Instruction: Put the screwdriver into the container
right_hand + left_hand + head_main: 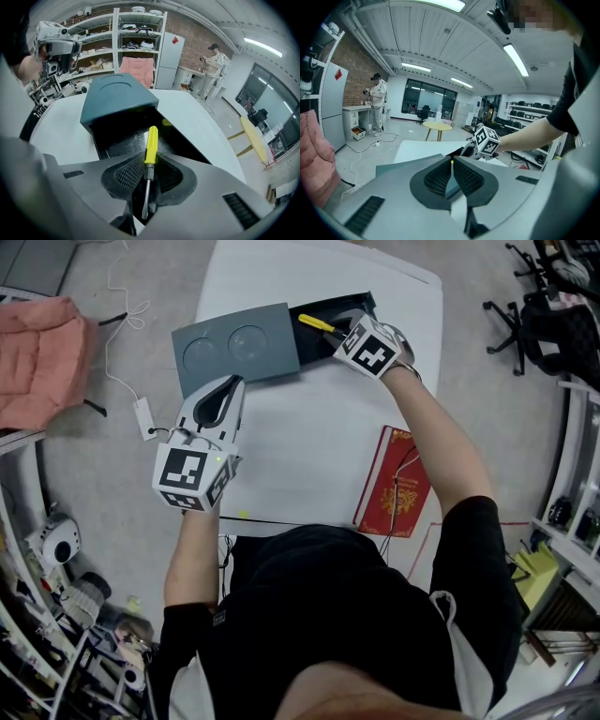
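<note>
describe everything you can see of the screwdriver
The screwdriver has a bright yellow, plastic-looking handle, a short metal collar and a thin bare steel shaft ending in a flat blade. The right gripper is shut on it around the collar and upper shaft, clamping from both sides. The handle points forward, out over the open dark container; the blade points back toward the gripper's camera. Only the gripper seems to touch it.

Lab — gear shelves (136,29), office chairs (511,317)
</note>
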`<control>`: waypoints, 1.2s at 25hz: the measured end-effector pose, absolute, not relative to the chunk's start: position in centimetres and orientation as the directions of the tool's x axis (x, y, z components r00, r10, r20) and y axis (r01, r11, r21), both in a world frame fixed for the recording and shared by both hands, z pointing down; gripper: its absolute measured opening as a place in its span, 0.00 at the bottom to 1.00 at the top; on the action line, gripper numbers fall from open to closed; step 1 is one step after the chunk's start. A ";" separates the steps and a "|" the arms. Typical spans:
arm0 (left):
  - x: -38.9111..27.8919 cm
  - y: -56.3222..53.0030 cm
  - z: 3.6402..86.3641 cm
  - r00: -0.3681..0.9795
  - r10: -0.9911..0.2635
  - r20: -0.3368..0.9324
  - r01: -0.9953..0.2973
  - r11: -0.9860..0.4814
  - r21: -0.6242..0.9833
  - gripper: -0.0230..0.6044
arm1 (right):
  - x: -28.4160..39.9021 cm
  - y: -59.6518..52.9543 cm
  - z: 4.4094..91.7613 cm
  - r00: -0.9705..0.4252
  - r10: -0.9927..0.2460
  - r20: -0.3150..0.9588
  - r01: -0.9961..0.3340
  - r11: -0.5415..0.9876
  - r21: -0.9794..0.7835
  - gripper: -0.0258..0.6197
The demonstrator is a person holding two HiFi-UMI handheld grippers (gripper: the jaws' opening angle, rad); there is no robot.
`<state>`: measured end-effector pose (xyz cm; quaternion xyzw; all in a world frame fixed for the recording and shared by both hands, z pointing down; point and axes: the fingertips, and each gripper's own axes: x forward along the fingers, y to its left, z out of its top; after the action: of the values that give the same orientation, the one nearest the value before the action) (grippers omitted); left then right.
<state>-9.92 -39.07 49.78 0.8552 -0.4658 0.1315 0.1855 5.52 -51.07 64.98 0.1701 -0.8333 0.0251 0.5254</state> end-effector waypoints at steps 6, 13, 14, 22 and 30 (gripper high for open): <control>-9.9 -38.6 49.2 0.528 -0.753 0.393 -0.847 -0.497 0.188 0.08 | 5.9 -50.9 65.5 -0.385 -0.245 0.890 -0.345 0.932 0.107 0.18; -10.2 -37.2 46.9 0.508 -0.773 0.381 -0.859 -0.487 0.159 0.08 | 7.1 -51.0 62.9 -0.486 -0.286 0.826 -0.514 0.858 -0.006 0.20; -10.1 -36.9 46.6 0.506 -0.775 0.379 -0.860 -0.487 0.153 0.08 | 7.5 -51.2 62.3 -0.496 -0.307 0.812 -0.535 0.845 -0.007 0.20; -9.1 -33.7 43.5 0.489 -0.799 0.351 -0.870 -0.479 0.122 0.08 | 11.4 -49.3 55.7 -0.564 -0.438 0.700 -0.615 0.788 -0.003 0.20; -7.0 -29.4 40.4 0.477 -0.812 0.336 -0.872 -0.485 0.065 0.08 | 16.1 -44.3 51.3 -0.600 -0.496 0.628 -0.647 0.762 -0.015 0.20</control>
<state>-6.97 -29.45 40.41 0.8517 -0.4944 0.1311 0.1140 16.11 -44.33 51.31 0.3226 -0.8860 0.1216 0.3101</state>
